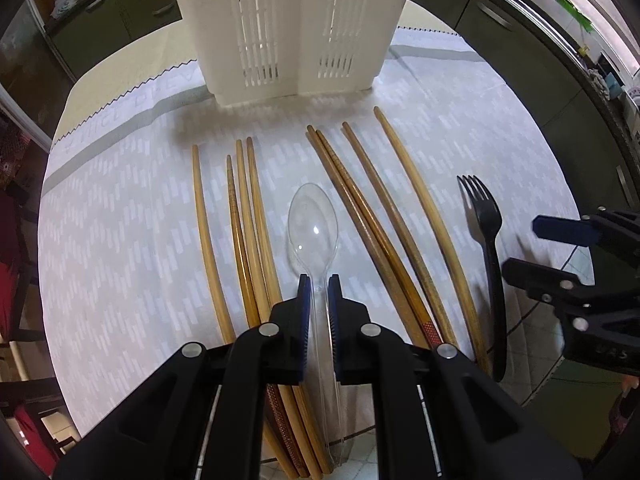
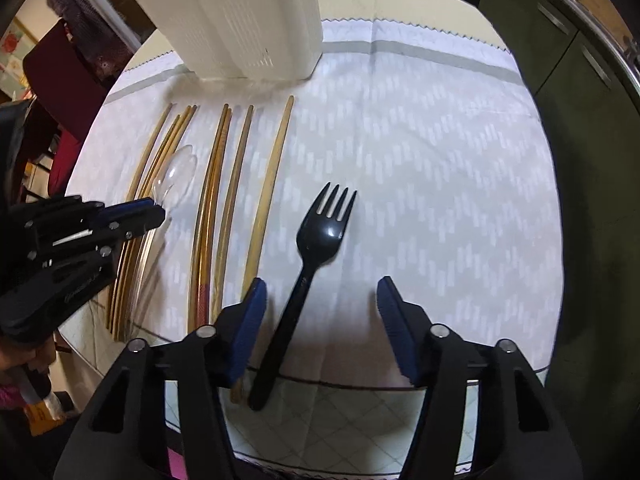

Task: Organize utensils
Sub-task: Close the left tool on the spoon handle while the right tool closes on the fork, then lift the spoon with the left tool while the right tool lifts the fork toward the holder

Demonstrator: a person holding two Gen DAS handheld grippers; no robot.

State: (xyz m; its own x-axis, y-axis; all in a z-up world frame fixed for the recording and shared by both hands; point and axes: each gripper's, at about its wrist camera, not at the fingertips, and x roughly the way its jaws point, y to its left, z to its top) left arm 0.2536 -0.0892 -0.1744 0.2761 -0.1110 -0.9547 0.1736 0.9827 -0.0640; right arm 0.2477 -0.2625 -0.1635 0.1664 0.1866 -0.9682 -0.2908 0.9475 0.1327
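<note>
Left tongs [image 1: 319,278] clench clear spoon's [image 1: 313,226] handle — black fork [image 2: 316,248] lies between unclenched right tongs [image 2: 322,286].

Both views look steeply down from close above the counter [image 1: 120,208], each along its own fingers. The left view sits over the spoon [image 1: 314,224], the right over the fork [image 2: 316,248]. Both share the chopsticks [image 1: 248,220], the white holder [image 2: 240,20] at top, and the other gripper at frame edge.

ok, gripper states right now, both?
Left gripper: closed on the clear spoon handle.
Right gripper: open, black fork between its fingers, not gripped.
</note>
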